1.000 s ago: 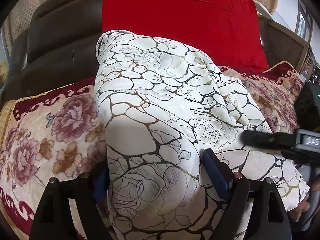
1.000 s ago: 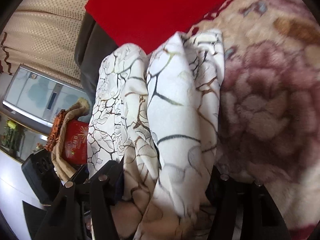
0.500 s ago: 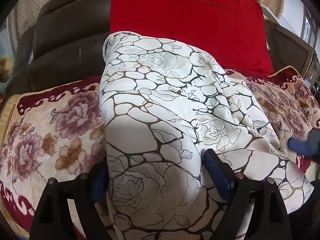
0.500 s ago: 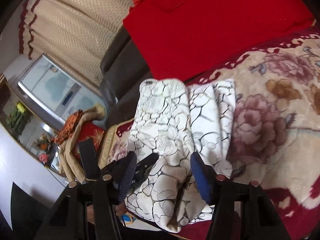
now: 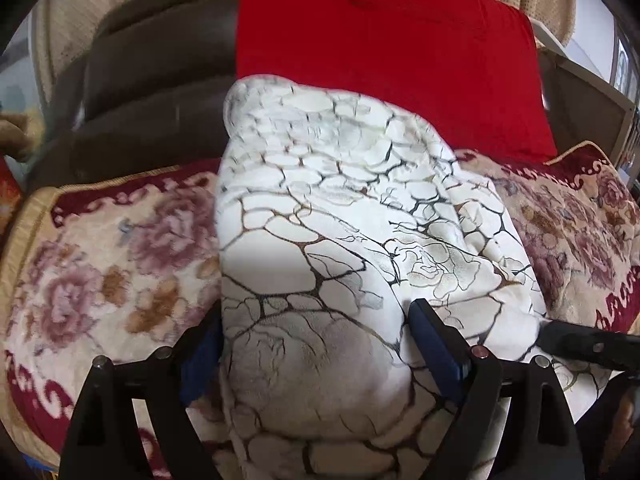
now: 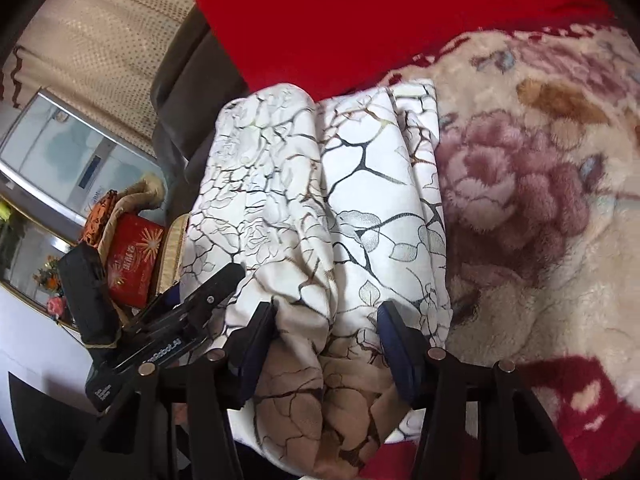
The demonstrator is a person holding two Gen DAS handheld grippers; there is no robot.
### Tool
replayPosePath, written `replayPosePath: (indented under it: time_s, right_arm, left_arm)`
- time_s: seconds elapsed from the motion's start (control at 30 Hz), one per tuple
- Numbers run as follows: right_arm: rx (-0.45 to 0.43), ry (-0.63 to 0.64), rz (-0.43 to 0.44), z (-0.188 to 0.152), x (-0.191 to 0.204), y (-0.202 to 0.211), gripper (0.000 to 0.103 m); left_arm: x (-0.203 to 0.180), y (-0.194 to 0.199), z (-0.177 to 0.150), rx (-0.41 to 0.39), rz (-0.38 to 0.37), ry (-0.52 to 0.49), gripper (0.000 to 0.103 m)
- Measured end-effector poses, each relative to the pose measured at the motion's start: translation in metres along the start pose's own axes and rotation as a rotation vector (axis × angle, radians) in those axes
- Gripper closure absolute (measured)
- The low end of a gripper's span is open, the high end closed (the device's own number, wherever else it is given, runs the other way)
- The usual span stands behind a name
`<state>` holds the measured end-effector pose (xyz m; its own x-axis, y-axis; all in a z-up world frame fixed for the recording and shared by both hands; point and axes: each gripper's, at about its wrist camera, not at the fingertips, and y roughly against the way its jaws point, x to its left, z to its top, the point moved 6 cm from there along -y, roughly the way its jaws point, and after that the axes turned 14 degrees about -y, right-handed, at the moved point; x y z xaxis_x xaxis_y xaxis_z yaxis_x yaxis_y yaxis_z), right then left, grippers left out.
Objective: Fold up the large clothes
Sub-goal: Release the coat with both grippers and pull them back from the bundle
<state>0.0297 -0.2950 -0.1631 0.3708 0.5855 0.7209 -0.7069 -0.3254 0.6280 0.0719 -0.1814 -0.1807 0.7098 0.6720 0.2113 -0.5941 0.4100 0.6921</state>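
Note:
A folded white cloth with a dark cracked-line and rose print lies lengthwise on a floral blanket over a sofa. My left gripper straddles its near end. The thick bundle fills the wide gap and bulges over the blue pads, so the grip is on it. In the right wrist view the same cloth bunches between the jaws of my right gripper, which pinch a narrower fold. The left gripper shows beside it at lower left. The right gripper's finger reaches in from the right.
A red cushion leans on the dark sofa back behind the cloth. Beige curtains hang behind. To the left stand a red box and a glass-fronted cabinet. The floral blanket spreads to the right.
The right gripper's jaws have narrowed on the cloth, and its view drew back, then came closer again. The left view barely shifted. The right gripper's finger sits lower in it.

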Motion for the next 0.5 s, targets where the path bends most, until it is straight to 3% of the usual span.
replayPosePath:
  time_s: [0.17, 0.3, 0.5]
  right_arm:
    - [-0.068, 0.103, -0.003, -0.01, 0.022, 0.022, 0.045]
    - [0.003, 0.104, -0.122, -0.022, 0.004, -0.012, 0.044]
    - [0.0, 0.091, -0.126, -0.024, 0.005, -0.009, 0.042]
  left_arm:
    - [-0.007, 0.048, 0.004, -0.074, 0.112, -0.054, 0.014]
    - [-0.006, 0.082, 0.004, -0.106, 0.153, -0.047, 0.014]
    - [0.012, 0.124, 0.006, -0.127, 0.225, -0.036, 0.014]
